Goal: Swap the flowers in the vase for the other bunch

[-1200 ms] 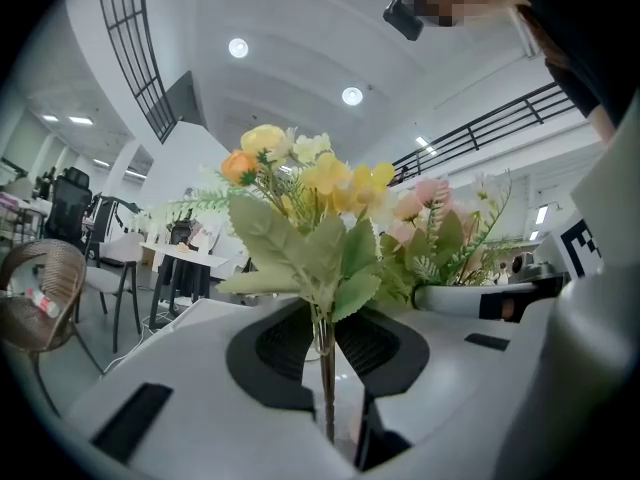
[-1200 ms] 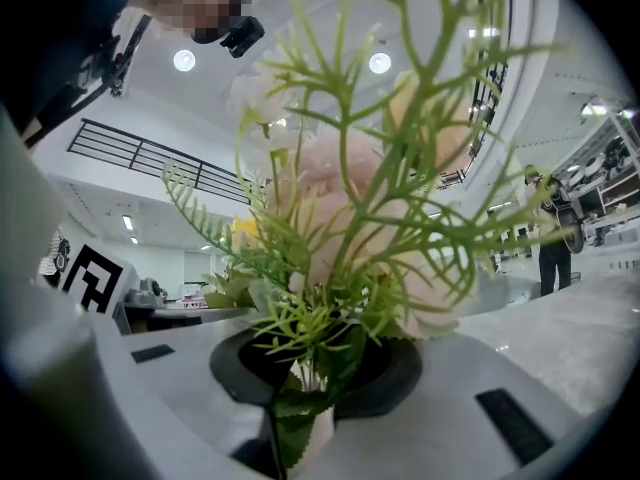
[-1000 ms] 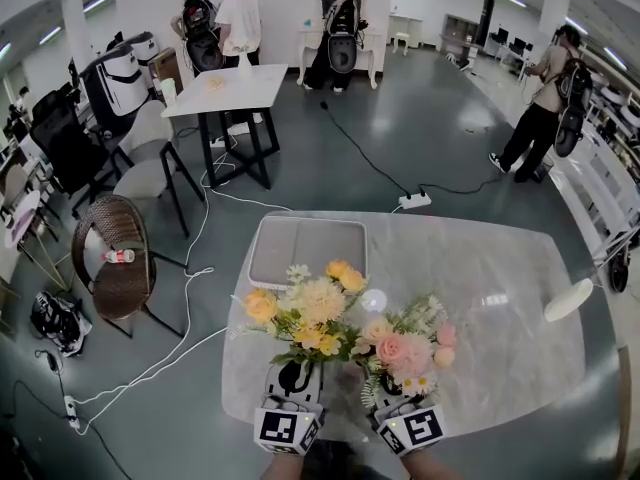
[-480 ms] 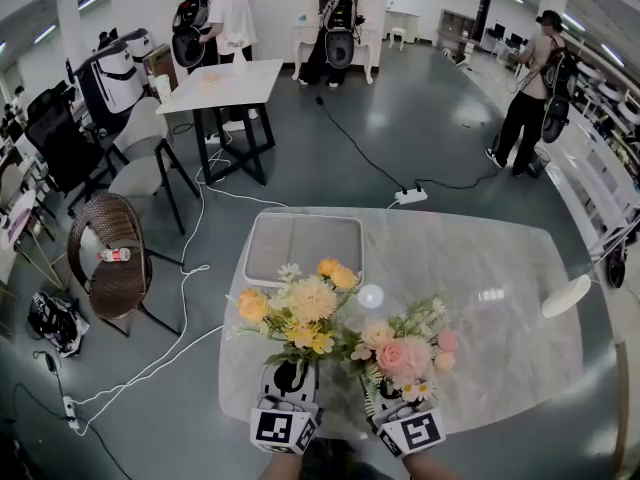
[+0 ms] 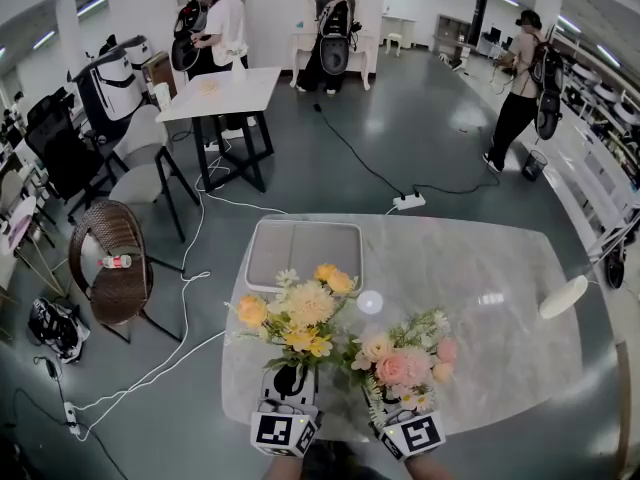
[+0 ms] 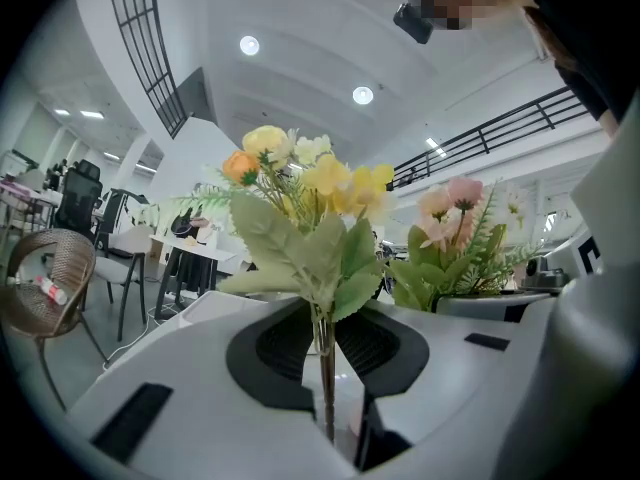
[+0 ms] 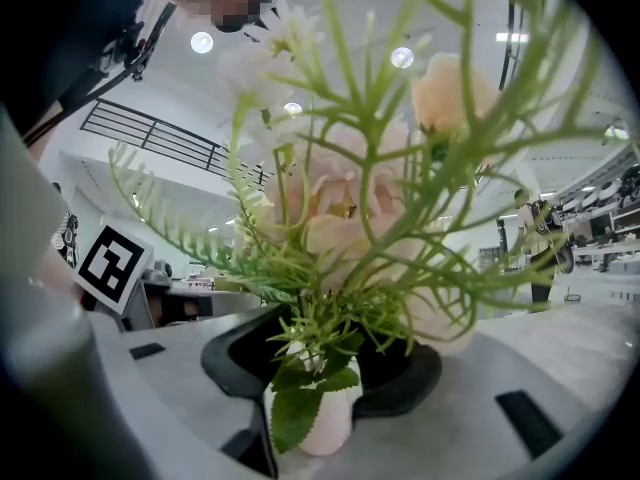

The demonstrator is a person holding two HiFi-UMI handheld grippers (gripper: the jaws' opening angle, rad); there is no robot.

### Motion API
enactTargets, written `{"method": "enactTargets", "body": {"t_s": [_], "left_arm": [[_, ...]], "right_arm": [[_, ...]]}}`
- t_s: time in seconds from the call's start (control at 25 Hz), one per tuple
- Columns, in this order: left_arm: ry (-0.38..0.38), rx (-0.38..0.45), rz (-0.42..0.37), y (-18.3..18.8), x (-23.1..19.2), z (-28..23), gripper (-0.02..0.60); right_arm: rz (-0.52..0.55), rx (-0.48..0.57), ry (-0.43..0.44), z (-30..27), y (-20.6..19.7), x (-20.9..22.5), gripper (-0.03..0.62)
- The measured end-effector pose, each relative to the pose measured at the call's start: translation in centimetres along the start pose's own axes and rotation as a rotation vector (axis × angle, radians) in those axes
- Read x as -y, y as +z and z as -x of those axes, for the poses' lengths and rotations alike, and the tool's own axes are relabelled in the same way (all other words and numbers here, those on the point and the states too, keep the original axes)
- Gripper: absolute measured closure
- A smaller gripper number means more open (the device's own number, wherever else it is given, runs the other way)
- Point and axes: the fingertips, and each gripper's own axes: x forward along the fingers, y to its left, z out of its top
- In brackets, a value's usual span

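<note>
Head view: yellow bunch (image 5: 300, 313) beside pink bunch (image 5: 402, 361).

Hidden beneath the pink bunch (image 5: 405, 358) from the head view: white vase (image 7: 335, 423). Too small to read: bottle (image 5: 117, 261) label, far left.

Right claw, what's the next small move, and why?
Probably back the right claw off the vase: its jaws have just been opening, the pink bunch seems to stand in the vase, and the left claw holds the yellow bunch.
</note>
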Motion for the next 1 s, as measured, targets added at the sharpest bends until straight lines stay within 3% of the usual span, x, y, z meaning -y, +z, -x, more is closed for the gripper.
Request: {"method": "enactTargets", "body": {"t_s": [0.52,1.0], "left_arm": [[0.002,0.011,-0.007,1.2,0.2,0.5,0.506],[-0.002,0.015,-0.002,1.6,0.6,1.0,0.507]], "right_arm": [[0.0,-0.042,-0.03,0.6,-0.9,0.3,0.357],[-0.012,-0.063,-0.026,1.0,-1.0,0.4,0.35]]}}
